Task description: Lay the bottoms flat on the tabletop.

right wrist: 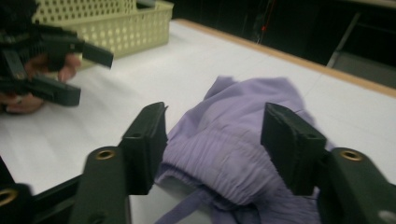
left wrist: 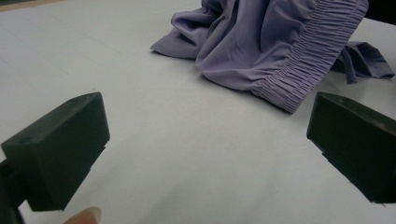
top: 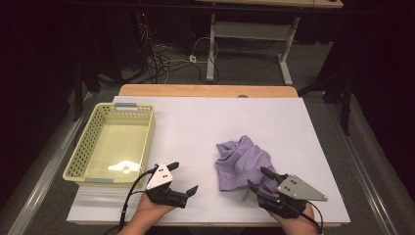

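Observation:
A crumpled purple garment [top: 242,159] with an elastic waistband lies on the white table, right of centre. My right gripper [top: 257,177] is at its near edge, open, one jaw on each side of the waistband [right wrist: 224,154] without pressing it. In the right gripper view the cloth [right wrist: 243,121] lies between and beyond the jaws of the right gripper [right wrist: 215,140]. My left gripper [top: 183,177] stands open over bare table to the left of the cloth, nothing between its jaws. In its own view the left gripper [left wrist: 210,140] faces the garment [left wrist: 261,42] farther off.
A pale yellow perforated basket [top: 85,142] sits at the table's left side, with nothing inside; its wall [right wrist: 121,28] also appears in the right gripper view behind the left gripper [right wrist: 93,78]. The white table sheet [top: 220,117] ends at a wooden far edge [top: 205,90].

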Available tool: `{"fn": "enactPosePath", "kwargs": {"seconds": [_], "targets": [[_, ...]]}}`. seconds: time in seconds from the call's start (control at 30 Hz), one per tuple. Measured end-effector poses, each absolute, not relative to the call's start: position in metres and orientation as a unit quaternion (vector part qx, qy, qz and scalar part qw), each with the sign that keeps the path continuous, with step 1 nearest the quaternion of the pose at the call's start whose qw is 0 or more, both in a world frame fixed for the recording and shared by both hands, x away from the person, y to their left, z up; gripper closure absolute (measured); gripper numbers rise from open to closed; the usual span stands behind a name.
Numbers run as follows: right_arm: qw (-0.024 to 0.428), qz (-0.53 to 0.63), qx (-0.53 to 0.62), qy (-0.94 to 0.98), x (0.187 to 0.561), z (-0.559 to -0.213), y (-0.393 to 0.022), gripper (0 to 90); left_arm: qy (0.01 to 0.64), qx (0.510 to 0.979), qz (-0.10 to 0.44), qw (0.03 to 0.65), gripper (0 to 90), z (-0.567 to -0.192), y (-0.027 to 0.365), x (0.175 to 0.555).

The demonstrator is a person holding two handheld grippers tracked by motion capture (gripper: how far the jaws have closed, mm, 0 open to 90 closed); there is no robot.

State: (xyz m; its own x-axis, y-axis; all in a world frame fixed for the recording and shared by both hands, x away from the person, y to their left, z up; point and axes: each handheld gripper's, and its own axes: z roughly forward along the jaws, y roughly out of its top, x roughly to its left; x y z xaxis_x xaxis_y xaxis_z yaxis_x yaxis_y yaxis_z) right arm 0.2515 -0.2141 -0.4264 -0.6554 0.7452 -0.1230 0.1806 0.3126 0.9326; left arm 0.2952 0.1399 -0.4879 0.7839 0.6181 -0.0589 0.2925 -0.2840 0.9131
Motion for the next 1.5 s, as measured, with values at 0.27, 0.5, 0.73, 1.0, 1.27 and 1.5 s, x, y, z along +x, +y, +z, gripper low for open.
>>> {"fn": "enactPosePath", "kwargs": {"seconds": [0.27, 0.5, 0.73, 1.0, 1.27, 1.5], "targets": [[0.246, 0.388, 0.319, 0.829, 0.275, -0.468, -0.192, 16.6, 0.289, 0.785, 0.155, 0.525, 0.0, -0.488, 0.140, 0.295], [0.300, 0.376, 0.337, 0.809, 0.280, -0.471, -0.192, 30.4, 0.287, 0.785, 0.160, 0.526, 0.0, -0.488, 0.140, 0.294], [0.311, 0.411, 0.328, 0.792, 0.278, -0.457, -0.191, 26.6, 0.289, 0.784, 0.159, 0.527, 0.3, -0.488, 0.140, 0.294], [0.266, 0.402, 0.350, 0.803, 0.296, -0.470, -0.195, 68.4, 0.289, 0.781, 0.163, 0.530, 0.4, -0.488, 0.141, 0.293], [0.282, 0.447, 0.351, 0.773, 0.278, -0.452, -0.223, 78.6, 0.291, 0.780, 0.165, 0.530, 0.3, -0.488, 0.141, 0.293], [0.302, 0.461, 0.394, 0.736, 0.275, -0.441, -0.262, 79.0, 0.315, 0.776, 0.164, 0.521, 0.4, -0.487, 0.140, 0.296]]}}
